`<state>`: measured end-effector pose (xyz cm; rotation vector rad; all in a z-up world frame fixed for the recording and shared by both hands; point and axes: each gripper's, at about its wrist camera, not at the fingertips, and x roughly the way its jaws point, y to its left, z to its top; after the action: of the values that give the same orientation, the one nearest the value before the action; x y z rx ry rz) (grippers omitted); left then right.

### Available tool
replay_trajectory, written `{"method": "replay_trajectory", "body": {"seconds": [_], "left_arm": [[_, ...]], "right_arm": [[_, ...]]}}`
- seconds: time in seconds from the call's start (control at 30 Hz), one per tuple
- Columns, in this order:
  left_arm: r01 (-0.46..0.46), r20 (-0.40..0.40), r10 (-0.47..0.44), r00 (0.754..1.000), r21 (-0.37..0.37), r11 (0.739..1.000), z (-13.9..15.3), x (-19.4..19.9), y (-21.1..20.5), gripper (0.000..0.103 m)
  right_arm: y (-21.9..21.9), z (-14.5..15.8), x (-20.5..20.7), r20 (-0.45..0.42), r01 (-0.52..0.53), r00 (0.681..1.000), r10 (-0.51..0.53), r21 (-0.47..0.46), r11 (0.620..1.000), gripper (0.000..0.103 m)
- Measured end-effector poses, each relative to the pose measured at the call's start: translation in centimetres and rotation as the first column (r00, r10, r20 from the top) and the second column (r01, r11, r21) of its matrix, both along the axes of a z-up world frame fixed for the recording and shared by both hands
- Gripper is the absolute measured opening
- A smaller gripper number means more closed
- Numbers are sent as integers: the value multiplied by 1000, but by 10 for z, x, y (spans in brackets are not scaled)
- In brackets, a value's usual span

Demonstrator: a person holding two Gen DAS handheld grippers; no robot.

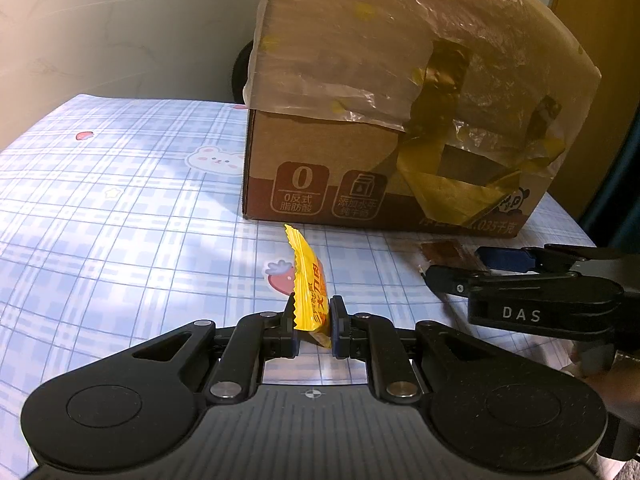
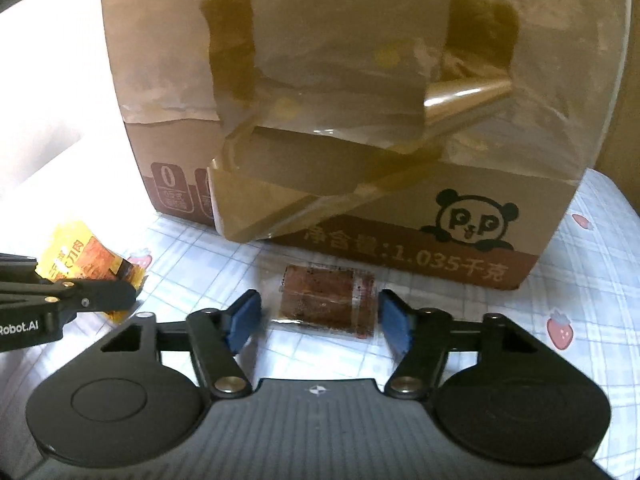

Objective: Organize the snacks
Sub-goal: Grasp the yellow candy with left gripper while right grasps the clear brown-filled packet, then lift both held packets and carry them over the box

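Glossy tape [image 2: 256, 216] on matt cardboard box [image 2: 168, 56].

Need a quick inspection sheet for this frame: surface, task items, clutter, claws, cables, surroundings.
Surface: table under a blue plaid cloth with bunny and strawberry prints.
Job's things: yellow snack packet, on edge between the left claw's pads; brown snack in clear wrap, flat on the cloth in front of the cardboard box.
Clutter: loose plastic film and yellow tape hanging off the box.
Claws: left claw shut on the yellow packet; right claw open, pads either side of the brown snack, not touching.
Cables: nothing seen.
Surroundings: pale wall behind the table; a dark round object behind the box, unidentifiable.
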<state>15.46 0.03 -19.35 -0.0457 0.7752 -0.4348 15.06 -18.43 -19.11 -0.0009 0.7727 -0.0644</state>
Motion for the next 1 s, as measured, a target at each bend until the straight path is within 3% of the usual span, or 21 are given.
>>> {"method": "replay_trajectory", "body": {"seconds": [0.3, 0.5, 0.8, 1.0], "left_arm": [[0, -8, 0, 1000, 0, 1000, 2, -3, 4, 15], [25, 36, -24, 999, -14, 1000, 15, -11, -1, 15], [64, 123, -55, 991, -64, 996, 57, -21, 0, 15], [99, 221, -77, 972, -87, 991, 101, -21, -4, 15]], "right_arm": [[-9, 5, -23, 15, 12, 1000, -12, 56, 998, 63], [-24, 17, -55, 47, 47, 998, -52, 106, 993, 63], [-25, 60, -91, 182, 28, 982, -39, 60, 998, 63], [-28, 101, -107, 302, 23, 953, -31, 28, 999, 63]]}}
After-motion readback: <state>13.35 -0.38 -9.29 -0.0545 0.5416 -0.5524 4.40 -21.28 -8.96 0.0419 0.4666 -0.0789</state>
